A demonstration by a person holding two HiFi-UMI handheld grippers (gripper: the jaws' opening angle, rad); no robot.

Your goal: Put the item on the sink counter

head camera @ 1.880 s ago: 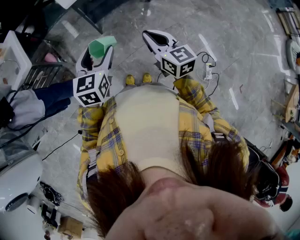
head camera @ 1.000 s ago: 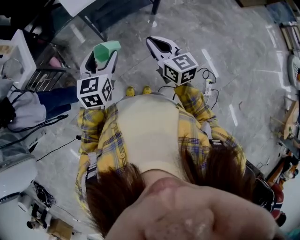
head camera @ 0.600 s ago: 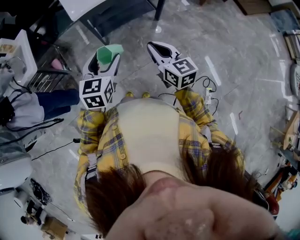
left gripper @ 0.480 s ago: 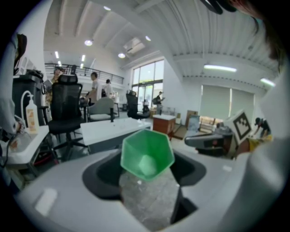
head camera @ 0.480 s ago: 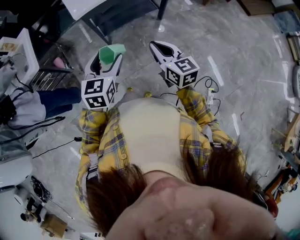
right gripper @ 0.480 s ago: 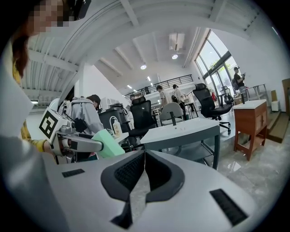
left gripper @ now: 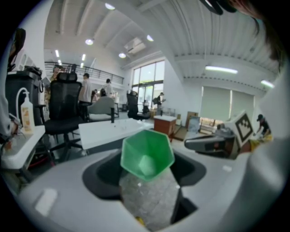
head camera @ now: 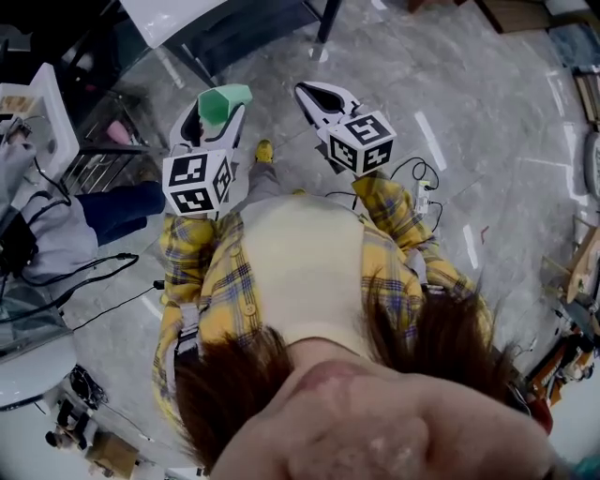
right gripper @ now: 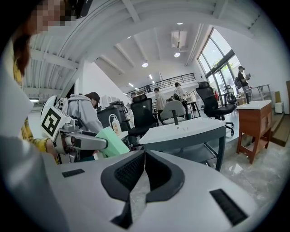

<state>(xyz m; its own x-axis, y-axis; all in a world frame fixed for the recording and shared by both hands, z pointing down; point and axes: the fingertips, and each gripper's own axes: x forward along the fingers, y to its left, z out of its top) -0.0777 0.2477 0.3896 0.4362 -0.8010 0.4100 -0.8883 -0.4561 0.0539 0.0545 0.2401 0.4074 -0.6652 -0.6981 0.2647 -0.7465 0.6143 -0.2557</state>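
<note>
Green cup [left gripper: 147, 154] clamped between left gripper [head camera: 214, 111] jaws, held above floor at 11 o'clock for carrying; right gripper [right gripper: 144, 154] jaws together, empty, spare; white table [head camera: 178, 11] at 12 o'clock, likely my destination.

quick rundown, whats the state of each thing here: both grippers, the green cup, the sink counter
left gripper: shut on the green cup
right gripper: shut, nothing between its jaws
green cup: held in the air, empty inside
sink counter: ahead of the grippers, cup not on it yet
</note>
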